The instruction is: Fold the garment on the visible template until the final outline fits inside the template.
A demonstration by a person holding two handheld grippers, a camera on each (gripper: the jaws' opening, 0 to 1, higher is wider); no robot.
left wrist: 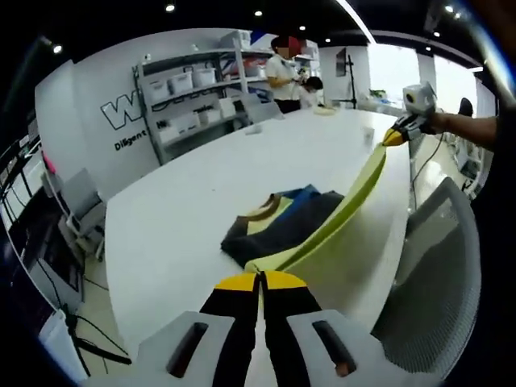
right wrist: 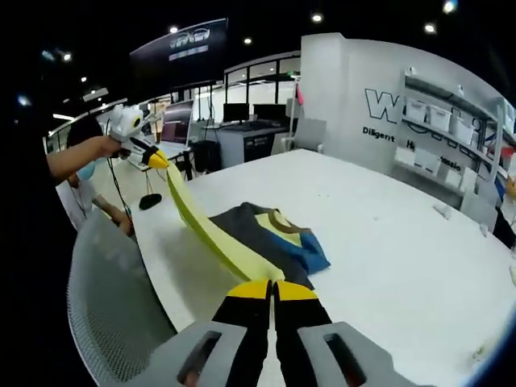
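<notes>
We hold the garment (left wrist: pixel 322 230) with both grippers: the left gripper (left wrist: pixel 260 280) and right gripper (right wrist: pixel 274 286) each have fingers clamped on its yellow edge, stretched taut between them. The rest lies bunched on the surface (right wrist: pixel 387 234) just beyond the fingers. The cloth is soft, light, and sags. Open room lies beyond; a chair (right wrist: pixel 113 298) crowds the near edge.

Free room: the white table (right wrist: pixel 387 234) lies bare beyond the folded garment (right wrist: pixel 278 234).
Obstacles: a taut yellow strip (left wrist: pixel 339 214) spans between both grippers; a mesh chair (left wrist: pixel 439 274) stands at the near edge.
</notes>
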